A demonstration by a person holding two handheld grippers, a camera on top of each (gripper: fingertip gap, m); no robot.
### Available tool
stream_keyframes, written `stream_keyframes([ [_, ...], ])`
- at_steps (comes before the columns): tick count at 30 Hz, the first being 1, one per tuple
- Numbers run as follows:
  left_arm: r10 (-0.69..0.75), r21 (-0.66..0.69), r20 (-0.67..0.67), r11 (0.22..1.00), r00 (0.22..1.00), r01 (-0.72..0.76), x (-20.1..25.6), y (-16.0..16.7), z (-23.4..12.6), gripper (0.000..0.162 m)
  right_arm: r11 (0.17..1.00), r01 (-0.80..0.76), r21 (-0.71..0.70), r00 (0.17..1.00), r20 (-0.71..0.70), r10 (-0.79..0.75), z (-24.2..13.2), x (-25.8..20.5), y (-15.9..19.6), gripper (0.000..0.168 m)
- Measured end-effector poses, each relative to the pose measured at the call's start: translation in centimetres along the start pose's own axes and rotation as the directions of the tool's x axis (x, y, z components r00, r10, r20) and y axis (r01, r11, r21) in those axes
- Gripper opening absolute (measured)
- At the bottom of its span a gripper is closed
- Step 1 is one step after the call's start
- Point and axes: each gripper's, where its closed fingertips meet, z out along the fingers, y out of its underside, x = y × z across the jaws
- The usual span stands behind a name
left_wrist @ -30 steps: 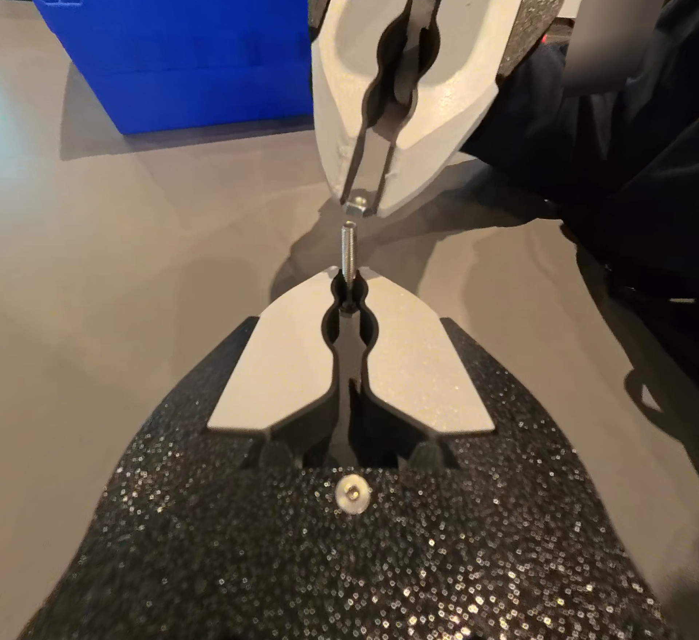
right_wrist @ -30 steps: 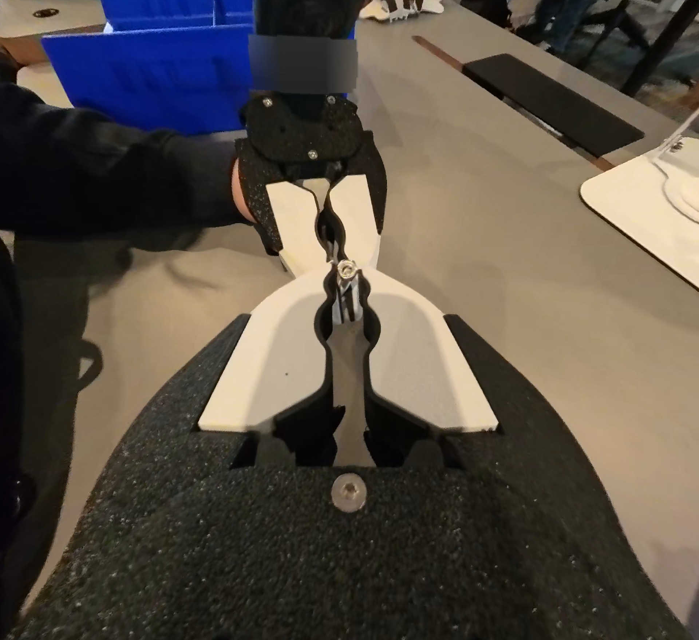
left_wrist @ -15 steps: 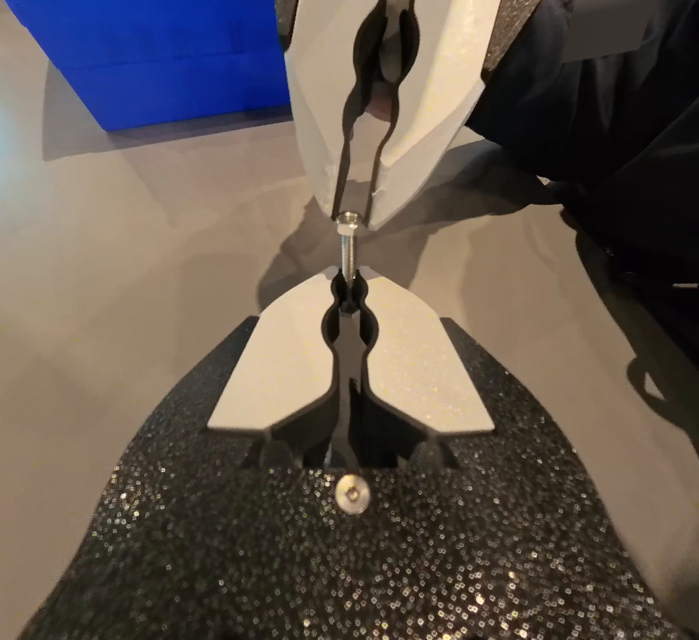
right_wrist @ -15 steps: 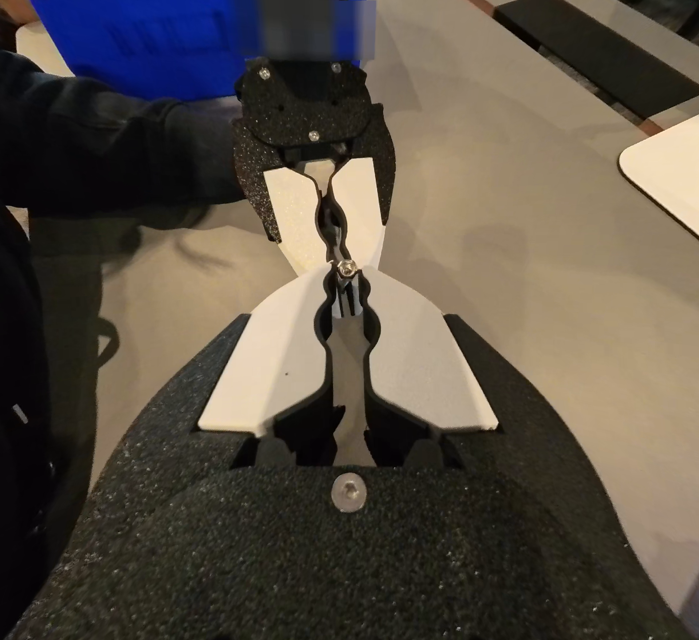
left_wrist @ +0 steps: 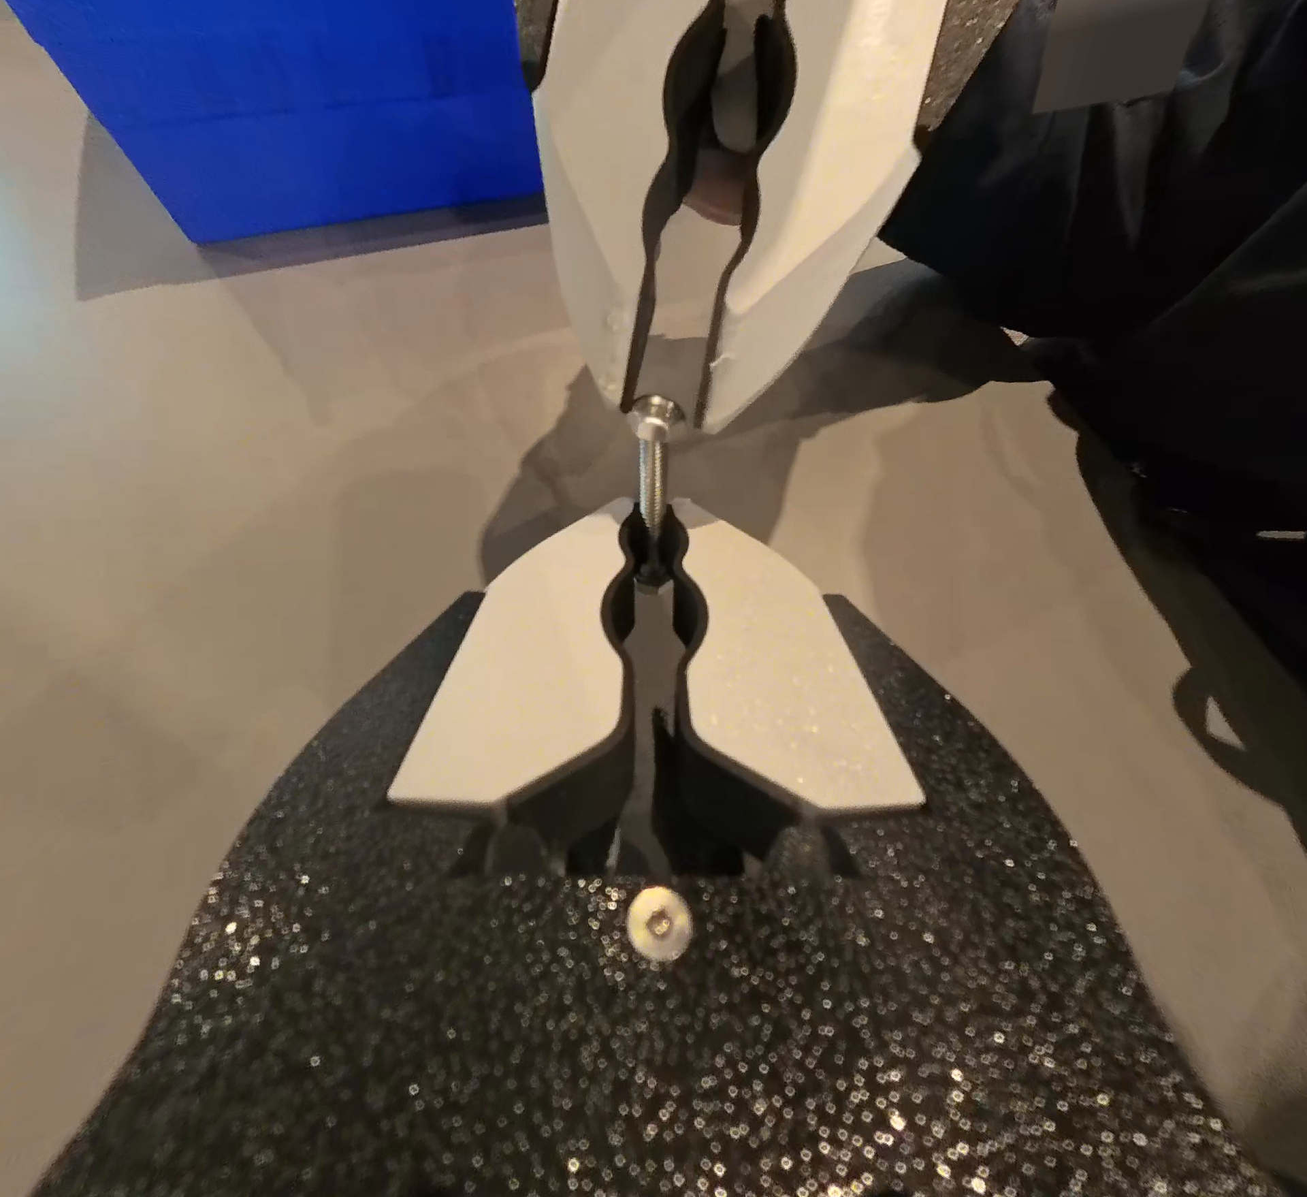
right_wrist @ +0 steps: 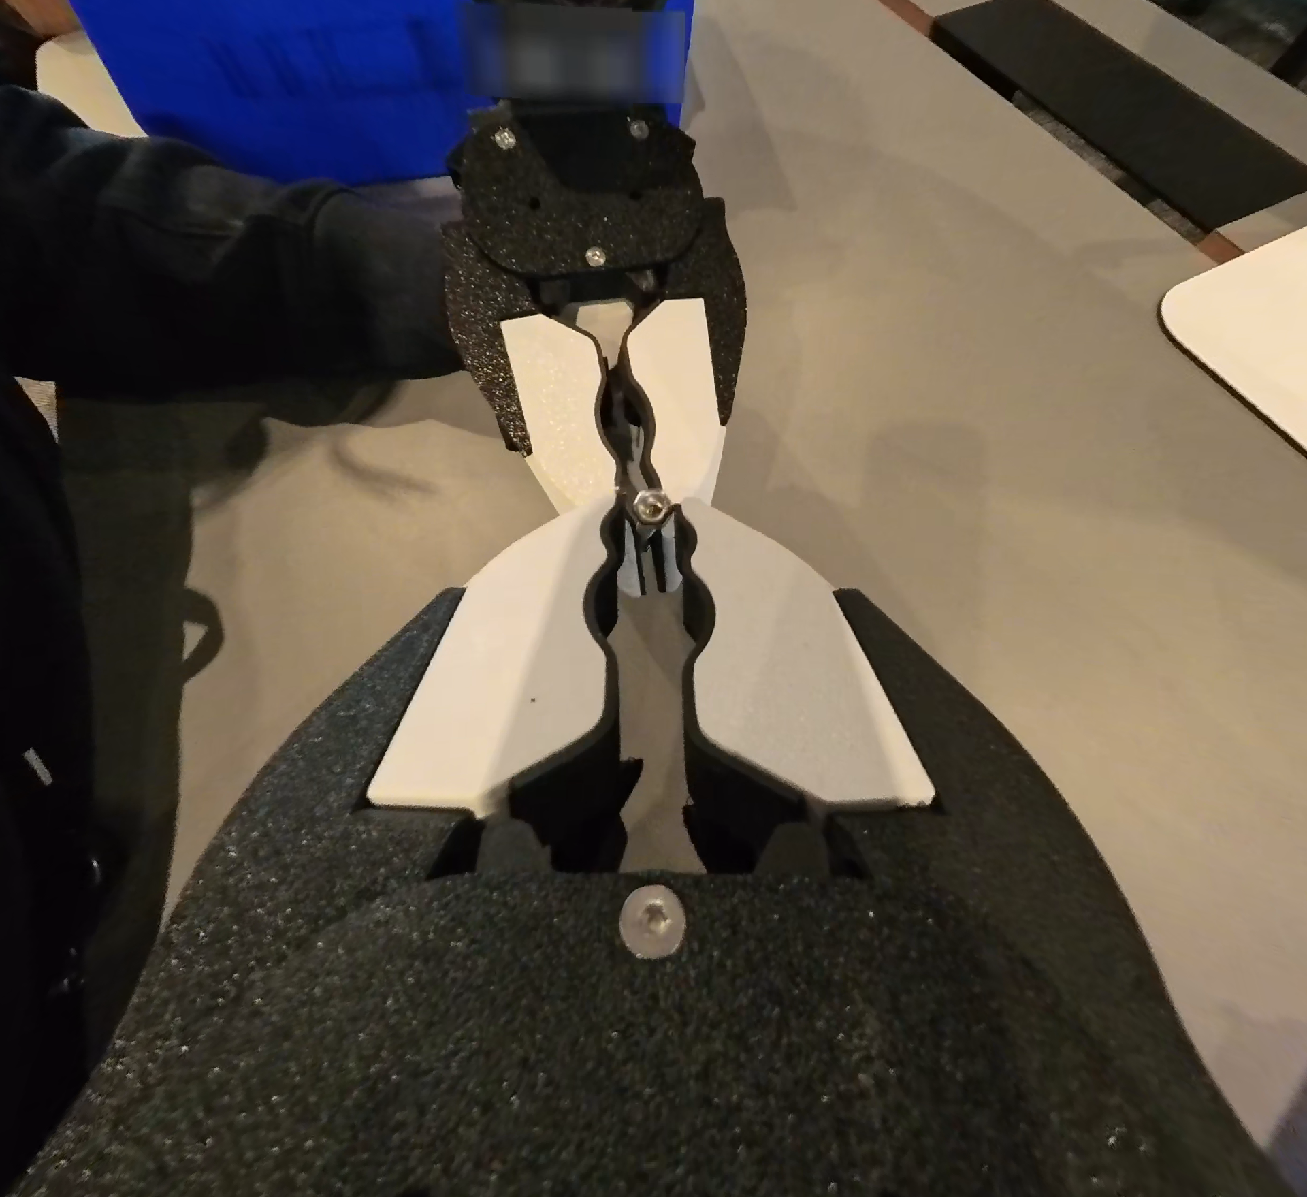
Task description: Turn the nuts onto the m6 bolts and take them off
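Left gripper fingers clamped on bolt; right gripper fingers pinch nut at bolt's tip, blue bin behind.

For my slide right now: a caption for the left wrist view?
Left gripper holds the bolt; right gripper sets the nut on its tip.

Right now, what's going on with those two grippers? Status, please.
Left gripper shut on bolt. Right gripper shut on nut, seated at bolt's tip. Nothing in the way.
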Motion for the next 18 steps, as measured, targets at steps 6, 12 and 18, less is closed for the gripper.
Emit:
stream_keyframes([
  [6, -0.001, 0.0, 0.001, 1.0, 1.0, 0.001, 0.0, 0.02, -0.01, 0.004, 1.0, 0.002, 0.002, 1.0, -0.008, -0.002, -0.06, 0.11, 0.02, 0.011],
  [12, 0.0, -0.003, 0.001, 1.0, 1.0, 0.0, 0.0, 0.04, 0.0, 0.004, 0.998, -0.055, 0.008, 0.998, 0.016, 0.055, -0.05, 0.14, -0.01, 0.011],
  [18, 0.012, -0.018, -0.004, 1.0, 1.0, -0.012, 0.18, 0.2, 0.13, 0.004, 0.988, -0.155, -0.014, 0.985, 0.077, 0.156, -0.09, -0.06, 0.2, 0.011],
])
